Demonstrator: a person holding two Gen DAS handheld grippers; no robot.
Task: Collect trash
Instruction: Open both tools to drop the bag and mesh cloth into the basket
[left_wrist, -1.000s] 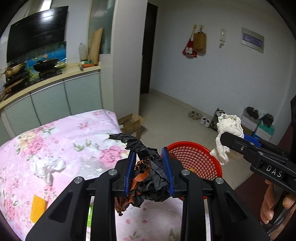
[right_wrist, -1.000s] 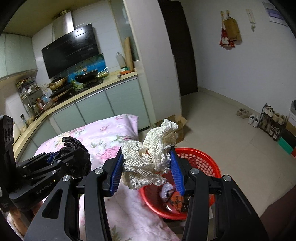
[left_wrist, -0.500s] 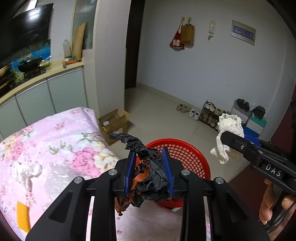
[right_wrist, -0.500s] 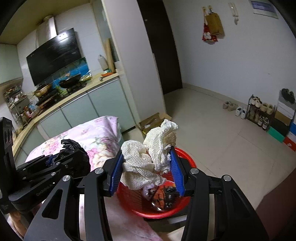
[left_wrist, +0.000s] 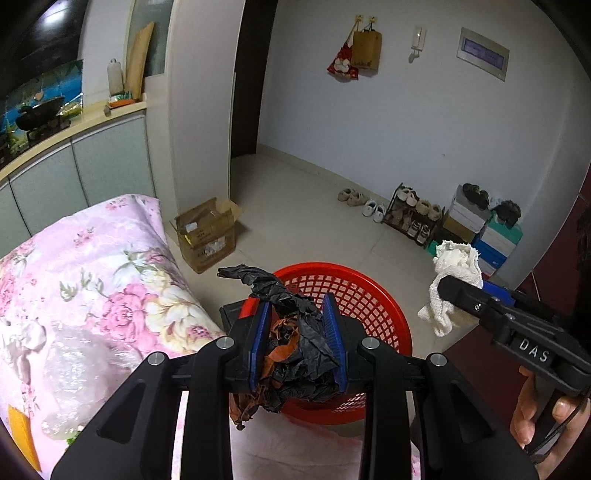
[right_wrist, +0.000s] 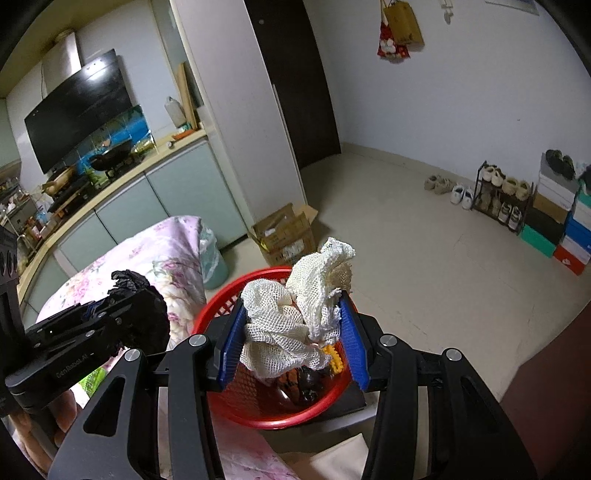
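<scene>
A crumpled black wrapper (left_wrist: 295, 343) is sitting pinched between the blue pads of the left gripper (left_wrist: 297, 347), hanging above the near rim of the red basket (left_wrist: 373, 295). The right gripper (right_wrist: 291, 336) is clamping a wad of white mesh (right_wrist: 295, 314) over the same basket, which is standing beside the floral cloth (left_wrist: 92, 266); scraps, possibly wrappers, are lying inside.

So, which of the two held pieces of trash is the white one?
The white mesh cloth in the right gripper; the left gripper holds crumpled black wrapper.
</scene>
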